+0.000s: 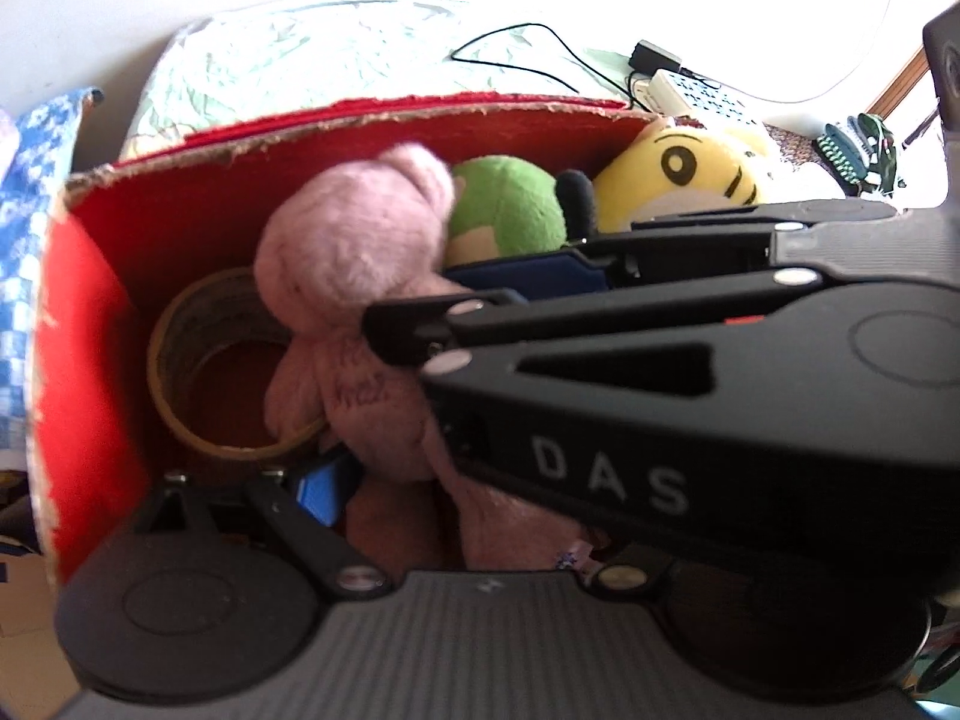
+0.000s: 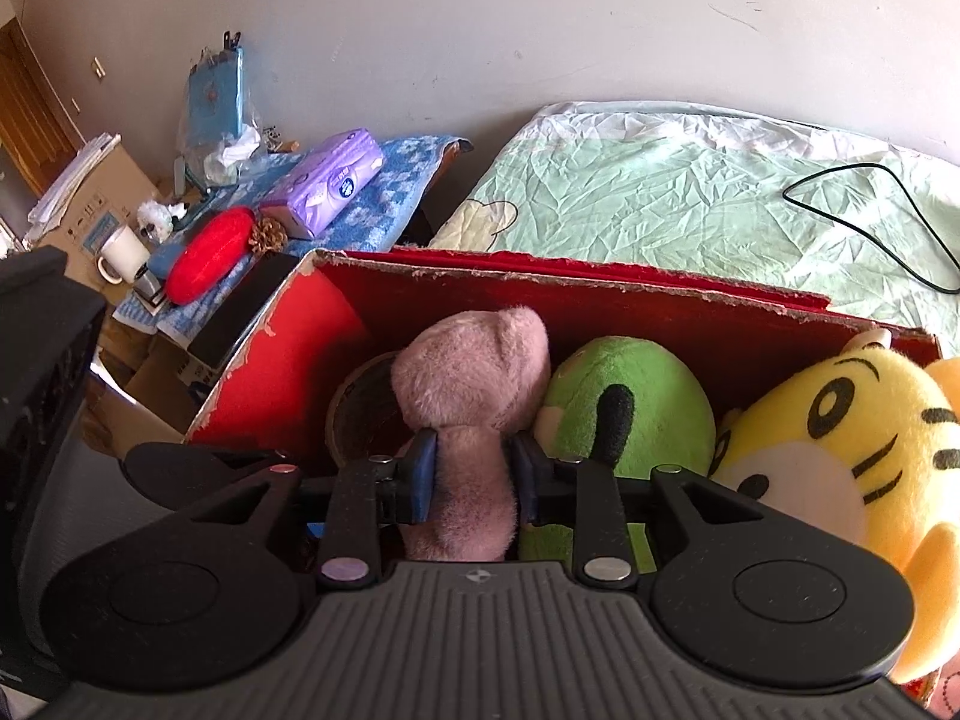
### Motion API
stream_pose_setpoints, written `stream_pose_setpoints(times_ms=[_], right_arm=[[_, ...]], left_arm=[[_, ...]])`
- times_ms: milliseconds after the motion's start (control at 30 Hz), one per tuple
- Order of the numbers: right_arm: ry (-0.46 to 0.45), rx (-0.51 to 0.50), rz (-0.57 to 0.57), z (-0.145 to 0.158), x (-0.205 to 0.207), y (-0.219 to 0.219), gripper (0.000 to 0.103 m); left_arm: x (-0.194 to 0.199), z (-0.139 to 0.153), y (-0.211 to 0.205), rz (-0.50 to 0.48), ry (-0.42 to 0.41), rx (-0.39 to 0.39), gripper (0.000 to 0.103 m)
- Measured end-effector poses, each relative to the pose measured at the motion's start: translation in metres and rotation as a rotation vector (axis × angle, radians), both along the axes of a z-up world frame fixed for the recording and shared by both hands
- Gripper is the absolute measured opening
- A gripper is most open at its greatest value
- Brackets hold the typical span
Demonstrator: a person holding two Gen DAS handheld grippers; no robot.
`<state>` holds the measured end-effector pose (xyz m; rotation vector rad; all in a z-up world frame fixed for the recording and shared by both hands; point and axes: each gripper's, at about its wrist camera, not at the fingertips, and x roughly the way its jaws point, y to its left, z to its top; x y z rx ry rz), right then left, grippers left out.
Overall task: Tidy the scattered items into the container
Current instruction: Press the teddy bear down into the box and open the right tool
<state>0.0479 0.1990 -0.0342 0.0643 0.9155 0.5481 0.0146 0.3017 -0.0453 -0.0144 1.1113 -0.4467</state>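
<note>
Bear held inside the red box

Right gripper [image 2: 472, 474] squeezes the pink bear [image 2: 474, 384] at its neck, inside the red box [image 2: 690, 312], beside the green plush [image 2: 630, 408]. Left gripper [image 1: 456, 474] stands wide open around the bear, not pressing it.

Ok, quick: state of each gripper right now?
Left gripper: open, holding nothing; the pink bear lies between its fingers.
Right gripper: shut on the pink bear, over the red box.
</note>
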Motion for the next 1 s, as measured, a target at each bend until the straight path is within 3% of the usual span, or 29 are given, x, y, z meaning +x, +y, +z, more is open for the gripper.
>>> stream_pose_setpoints(times_ms=[267,1000], right_arm=[[-0.019,0.006,-0.016,-0.003,-0.003,-0.001,0.024],[-0.037,0.052,-0.038,0.008,-0.009,-0.006,0.025]], left_arm=[[-0.001,0.008,0.007,0.017,-0.034,0.042,0.088],[-0.008,0.007,0.021,0.025,-0.038,0.011,0.088]])
